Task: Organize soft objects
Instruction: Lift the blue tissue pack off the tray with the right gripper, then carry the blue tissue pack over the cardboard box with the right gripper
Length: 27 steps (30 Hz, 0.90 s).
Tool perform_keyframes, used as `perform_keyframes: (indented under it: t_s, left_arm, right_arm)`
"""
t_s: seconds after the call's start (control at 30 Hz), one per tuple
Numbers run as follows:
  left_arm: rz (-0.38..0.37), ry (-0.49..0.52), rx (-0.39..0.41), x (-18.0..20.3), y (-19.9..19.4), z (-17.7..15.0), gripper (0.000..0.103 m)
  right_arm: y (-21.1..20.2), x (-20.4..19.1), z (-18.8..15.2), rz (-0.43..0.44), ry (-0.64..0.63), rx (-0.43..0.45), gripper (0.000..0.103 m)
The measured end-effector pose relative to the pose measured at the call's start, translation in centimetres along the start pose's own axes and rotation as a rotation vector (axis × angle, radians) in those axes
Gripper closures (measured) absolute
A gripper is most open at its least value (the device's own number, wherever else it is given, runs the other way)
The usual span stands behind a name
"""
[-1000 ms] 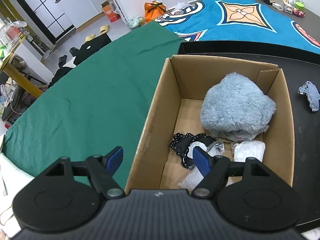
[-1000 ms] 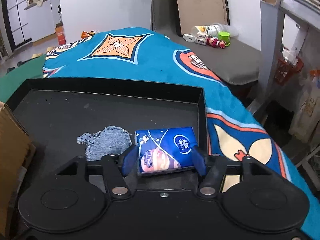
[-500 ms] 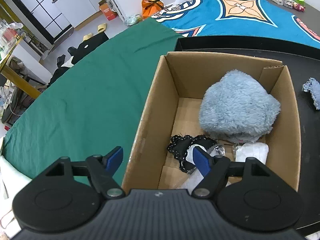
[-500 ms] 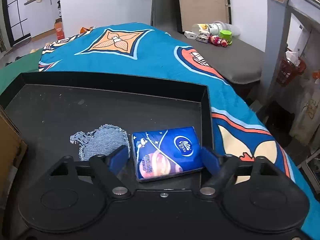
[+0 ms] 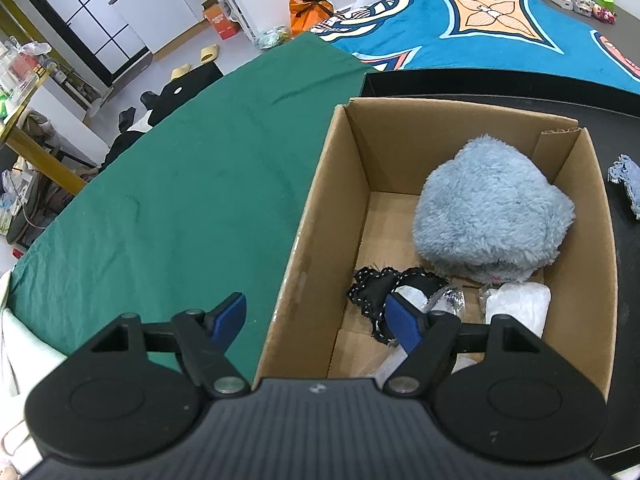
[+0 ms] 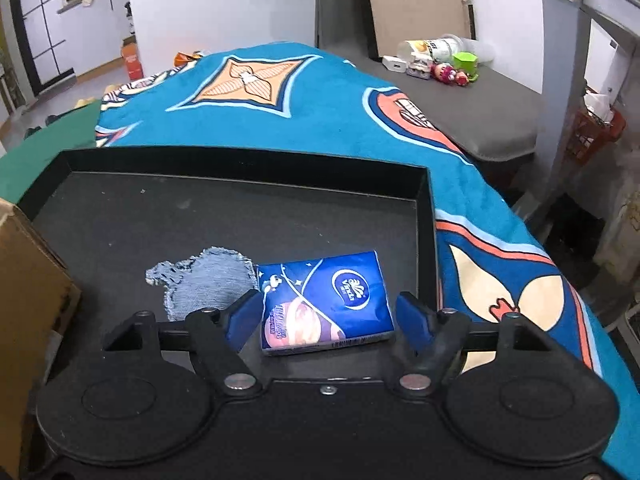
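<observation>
On black tray (image 6: 240, 216): right tool (image 6: 328, 316) jaws just closing, still apart, straddling tissue pack (image 6: 324, 300), denim scrap (image 6: 208, 284) beside. Left tool (image 5: 316, 316) apart, empty, over cardboard box (image 5: 320, 224) edge.

Left gripper (image 5: 316, 316) and right gripper (image 6: 330, 314): matte black bodies, 2 round discs each, blue pads at 12 o'clock, silver pivot screws.

Glossy plastic wraps the tissue pack (image 6: 326, 304); fuzzy plush toy (image 5: 490, 216) sits in a matt cardboard box (image 5: 320, 216).
</observation>
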State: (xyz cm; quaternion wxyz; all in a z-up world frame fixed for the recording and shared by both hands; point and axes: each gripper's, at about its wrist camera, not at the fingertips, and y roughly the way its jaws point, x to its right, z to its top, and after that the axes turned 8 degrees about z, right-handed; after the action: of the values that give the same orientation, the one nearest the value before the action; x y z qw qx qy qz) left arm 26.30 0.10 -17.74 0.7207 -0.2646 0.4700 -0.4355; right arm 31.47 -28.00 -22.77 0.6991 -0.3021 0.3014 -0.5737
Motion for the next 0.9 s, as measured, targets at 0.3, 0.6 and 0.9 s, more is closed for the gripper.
perform_keyframes:
  t_s: [0.3,0.6,0.9]
  left_arm:
    - [-0.003,0.005,0.002,0.0,-0.1,0.2,0.028]
    - [-0.018,0.006,0.005,-0.1,-0.5,-0.4,0.028]
    - [-0.06,-0.032,0.03,-1.3,-1.3,-1.1,0.028]
  right_arm:
    - [1.3,-0.6,-0.5,-0.003,-0.032,-0.04,0.031]
    - [-1.4,-0.3,0.0,0.026,0.001,0.016,0.032]
    - [-4.0,-1.2,0.4,0.069,0.031,0.044,0.032]
